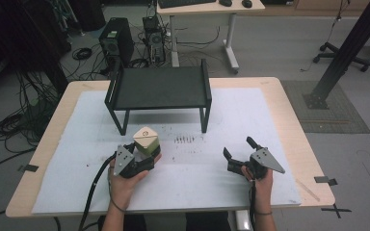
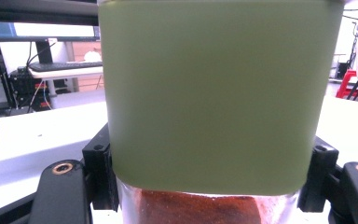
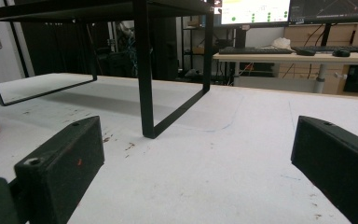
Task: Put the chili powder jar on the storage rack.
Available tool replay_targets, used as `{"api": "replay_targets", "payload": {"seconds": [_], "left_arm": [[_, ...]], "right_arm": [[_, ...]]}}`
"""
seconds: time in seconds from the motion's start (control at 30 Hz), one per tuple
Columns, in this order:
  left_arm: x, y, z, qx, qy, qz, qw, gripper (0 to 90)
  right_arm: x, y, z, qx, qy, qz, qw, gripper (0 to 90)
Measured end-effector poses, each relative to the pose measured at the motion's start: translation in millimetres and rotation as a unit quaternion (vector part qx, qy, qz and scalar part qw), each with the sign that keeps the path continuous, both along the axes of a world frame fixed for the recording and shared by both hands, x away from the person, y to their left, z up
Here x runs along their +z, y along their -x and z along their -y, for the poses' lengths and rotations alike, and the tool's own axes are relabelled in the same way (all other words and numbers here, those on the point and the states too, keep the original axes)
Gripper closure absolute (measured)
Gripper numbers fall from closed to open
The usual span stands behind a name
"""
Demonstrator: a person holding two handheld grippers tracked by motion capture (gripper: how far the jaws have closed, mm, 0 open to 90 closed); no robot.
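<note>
My left claw (image 1: 142, 155) grips a jar (image 1: 147, 140) between its jaws, green cap up, red powder below, just off the white mat (image 1: 250, 115). My right claw (image 1: 240, 150) gapes wide, holding nothing. The black rack (image 1: 160, 86) stands ahead of both.

A light wooden table (image 1: 289, 115) covered by a white sheet (image 1: 250, 125) stands on a grey floor (image 1: 279, 48), with a black metal shelf (image 1: 160, 86) at its far side. Beyond it are a white desk (image 1: 207, 9) bearing a keyboard (image 1: 185, 3), a computer tower (image 1: 115, 41), tangled cables (image 1: 19, 120) and a black post (image 1: 347, 48). Lit monitors (image 3: 279, 10) glow behind the desk.
</note>
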State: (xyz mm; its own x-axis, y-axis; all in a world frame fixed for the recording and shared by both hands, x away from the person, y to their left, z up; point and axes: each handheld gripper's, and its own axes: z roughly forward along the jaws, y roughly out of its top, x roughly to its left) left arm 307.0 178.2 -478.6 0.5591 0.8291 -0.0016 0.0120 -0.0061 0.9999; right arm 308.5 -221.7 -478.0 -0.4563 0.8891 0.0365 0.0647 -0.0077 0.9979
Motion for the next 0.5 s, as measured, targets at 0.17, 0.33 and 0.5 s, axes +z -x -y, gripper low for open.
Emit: {"api": "replay_targets", "payload": {"seconds": [0.17, 0.33, 0.5], "left_arm": [[0.0, -0.1, -0.1, 0.000, 0.000, 0.000, 1.0000, 28.5], [0.0, -0.1, -0.1, 0.000, 0.000, -0.001, 1.0000, 28.5], [0.0, -0.2, -0.1, -0.001, 0.001, -0.001, 1.0000, 28.5]], "right_arm": [[0.1, -0.2, -0.1, -0.001, 0.000, -0.001, 1.0000, 2.3], [0.1, -0.2, -0.2, 0.000, 0.000, -0.001, 1.0000, 2.3], [0.1, -0.3, -0.2, 0.000, 0.001, -0.002, 1.0000, 2.4]]}}
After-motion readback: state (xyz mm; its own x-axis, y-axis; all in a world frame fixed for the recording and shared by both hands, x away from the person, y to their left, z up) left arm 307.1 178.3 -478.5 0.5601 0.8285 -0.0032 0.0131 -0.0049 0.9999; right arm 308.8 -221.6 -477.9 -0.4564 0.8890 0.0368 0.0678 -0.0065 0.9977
